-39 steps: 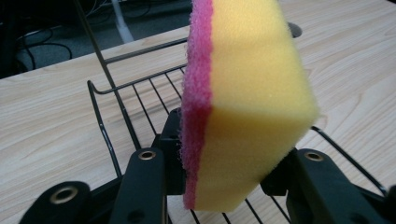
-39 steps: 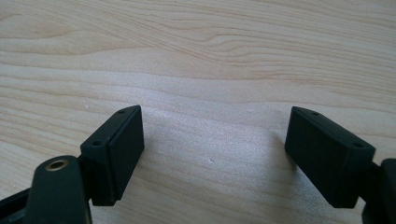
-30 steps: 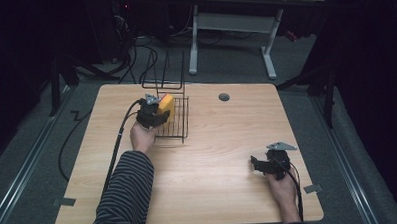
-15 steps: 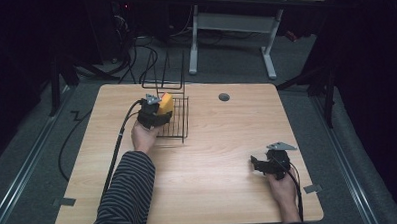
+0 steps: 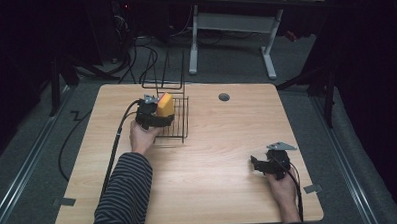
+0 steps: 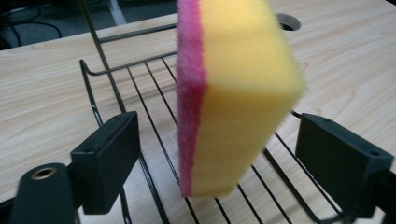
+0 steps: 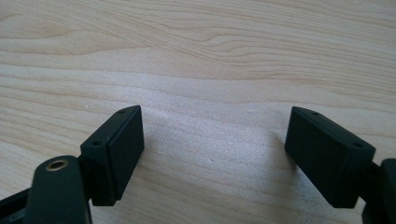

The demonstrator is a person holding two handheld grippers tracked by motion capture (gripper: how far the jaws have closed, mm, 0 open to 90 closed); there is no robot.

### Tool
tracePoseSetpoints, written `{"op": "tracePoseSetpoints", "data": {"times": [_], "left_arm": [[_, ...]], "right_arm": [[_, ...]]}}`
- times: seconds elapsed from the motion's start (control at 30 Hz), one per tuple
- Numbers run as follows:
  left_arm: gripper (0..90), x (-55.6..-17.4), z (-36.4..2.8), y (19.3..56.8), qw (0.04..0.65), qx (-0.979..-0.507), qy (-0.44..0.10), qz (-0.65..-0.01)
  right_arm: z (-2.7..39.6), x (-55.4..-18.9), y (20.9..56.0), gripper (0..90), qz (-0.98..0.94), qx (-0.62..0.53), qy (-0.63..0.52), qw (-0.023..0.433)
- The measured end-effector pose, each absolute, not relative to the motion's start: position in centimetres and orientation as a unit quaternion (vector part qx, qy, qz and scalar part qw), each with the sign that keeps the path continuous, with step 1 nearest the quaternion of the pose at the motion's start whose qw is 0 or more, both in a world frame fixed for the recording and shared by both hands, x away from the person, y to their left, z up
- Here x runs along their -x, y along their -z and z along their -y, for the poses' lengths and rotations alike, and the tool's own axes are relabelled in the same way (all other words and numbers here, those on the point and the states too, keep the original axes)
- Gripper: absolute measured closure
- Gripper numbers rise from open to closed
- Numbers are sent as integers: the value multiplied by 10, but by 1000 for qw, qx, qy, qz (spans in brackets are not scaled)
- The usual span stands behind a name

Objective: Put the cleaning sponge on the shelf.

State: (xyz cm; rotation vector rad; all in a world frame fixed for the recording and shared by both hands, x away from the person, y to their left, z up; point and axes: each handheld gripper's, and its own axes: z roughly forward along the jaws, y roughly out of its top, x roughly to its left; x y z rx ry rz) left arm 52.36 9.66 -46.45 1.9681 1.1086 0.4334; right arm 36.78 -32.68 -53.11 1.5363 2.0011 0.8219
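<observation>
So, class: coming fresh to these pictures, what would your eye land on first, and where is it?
The yellow sponge with a pink face stands on edge over the black wire rack at the table's far left. The left tool flanks it, its jaws just opened and clear of it. The right tool rests open, near right.

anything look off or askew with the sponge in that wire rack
The sponge stands on edge and tilted over the wire rack, blurred as if dropping. The left gripper has just been opening; its fingers stand clear of it on both sides. Nothing looks damaged.

Wooden table (image 5: 213,156) — grey desk (image 5: 233,20) behind
</observation>
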Motion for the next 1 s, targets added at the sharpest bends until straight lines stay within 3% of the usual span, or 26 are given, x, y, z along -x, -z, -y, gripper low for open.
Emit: {"op": "tracePoseSetpoints", "data": {"times": [0.27,1.0], "left_arm": [[60,-516,-101,462,417,-780,-161,-438],[52,-470,-138,450,444,-758,-178,-444]], "right_arm": [[327,-368,531,198,-732,-562,-301,242],[327,-368,531,199,-732,-561,-300,242]]}}
